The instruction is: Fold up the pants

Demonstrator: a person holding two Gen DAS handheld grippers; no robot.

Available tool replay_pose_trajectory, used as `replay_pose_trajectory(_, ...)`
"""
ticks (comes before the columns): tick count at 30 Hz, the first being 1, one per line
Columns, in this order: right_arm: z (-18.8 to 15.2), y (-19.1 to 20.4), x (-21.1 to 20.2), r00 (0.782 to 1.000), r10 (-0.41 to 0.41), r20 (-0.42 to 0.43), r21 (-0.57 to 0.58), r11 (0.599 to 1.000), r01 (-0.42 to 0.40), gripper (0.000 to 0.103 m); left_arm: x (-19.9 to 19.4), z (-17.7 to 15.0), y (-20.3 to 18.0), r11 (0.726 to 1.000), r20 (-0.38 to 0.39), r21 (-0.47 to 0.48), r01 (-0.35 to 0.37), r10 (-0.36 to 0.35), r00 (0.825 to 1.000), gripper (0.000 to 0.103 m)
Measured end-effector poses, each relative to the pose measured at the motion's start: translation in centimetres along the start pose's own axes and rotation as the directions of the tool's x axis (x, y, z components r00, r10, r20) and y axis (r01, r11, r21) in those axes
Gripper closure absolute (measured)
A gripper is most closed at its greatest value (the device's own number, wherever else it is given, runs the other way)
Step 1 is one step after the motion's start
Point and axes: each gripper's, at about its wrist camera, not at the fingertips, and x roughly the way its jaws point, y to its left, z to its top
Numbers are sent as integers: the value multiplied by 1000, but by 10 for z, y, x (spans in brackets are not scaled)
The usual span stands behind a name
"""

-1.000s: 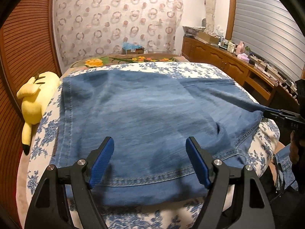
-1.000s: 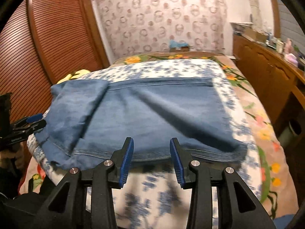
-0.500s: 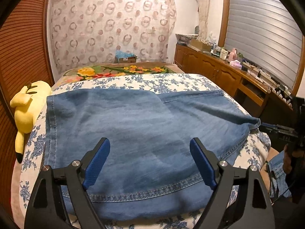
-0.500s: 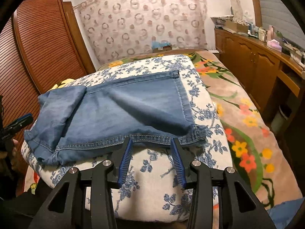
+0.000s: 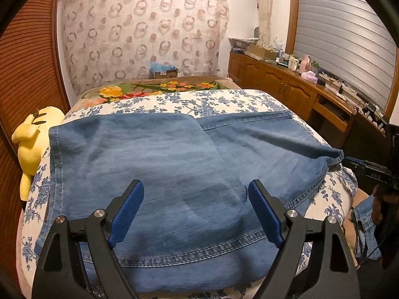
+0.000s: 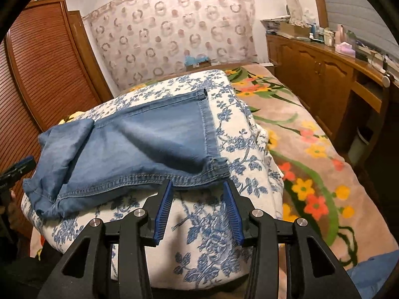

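Observation:
Blue denim pants (image 5: pixel 162 154) lie folded flat across a blue-flowered white quilt (image 5: pixel 212 99) on the bed. My left gripper (image 5: pixel 195 186) hovers wide open over their near stitched edge, nothing pinched between its blue pads. In the right wrist view the pants (image 6: pixel 149 134) stretch away to the left, one layer folded over at the far left. My right gripper (image 6: pixel 197 184) stands open at the near right corner of the hem, with only quilt (image 6: pixel 212 236) between its fingers. Each gripper shows at the edge of the other's view: the right gripper (image 5: pixel 369 172) and the left gripper (image 6: pixel 20 167).
A yellow plush toy (image 5: pixel 32 144) leans at the bed's left side by slatted wooden doors (image 6: pixel 37 74). A flowered brown blanket (image 6: pixel 311 162) covers the bed's right part. Wooden cabinets (image 5: pixel 286 87) with clutter line the right wall. A small box (image 5: pixel 163 71) sits at the far end.
The left gripper's jaws widened a little and it drew back from the pants. The right gripper pulled back and rightward, rolling slightly; the hem corner now sits at its fingertips.

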Motion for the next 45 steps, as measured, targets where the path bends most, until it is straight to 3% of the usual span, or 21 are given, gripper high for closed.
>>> replay_pose_trajectory(22,10,0,33,998,-65,-13,-69,996,64,60,-12,-1,11,999,42,-24,-47,48,998,17)
replay_pose_trajectory(24,10,1,34,998,-63,-12,-80,995,62,73,-12,-1,12,998,42,-27,-52,53,998,17)
replay_pose_trajectory(26,12,2,34,999,-39,-16,-84,996,37,86,-12,-2,13,998,41,-32,-51,52,998,17)
replay_pose_trajectory(28,14,4,32,1000,-27,-7,-93,995,26,89,-12,-3,15,998,41,-34,-54,56,998,17)
replay_pose_trajectory(37,44,40,10,994,91,67,-159,984,-79,91,-17,-5,26,997,44,-53,-64,66,997,17)
replay_pose_trajectory(45,70,113,-5,967,237,96,-328,925,-194,92,-26,-7,36,995,62,-74,-73,78,995,17)
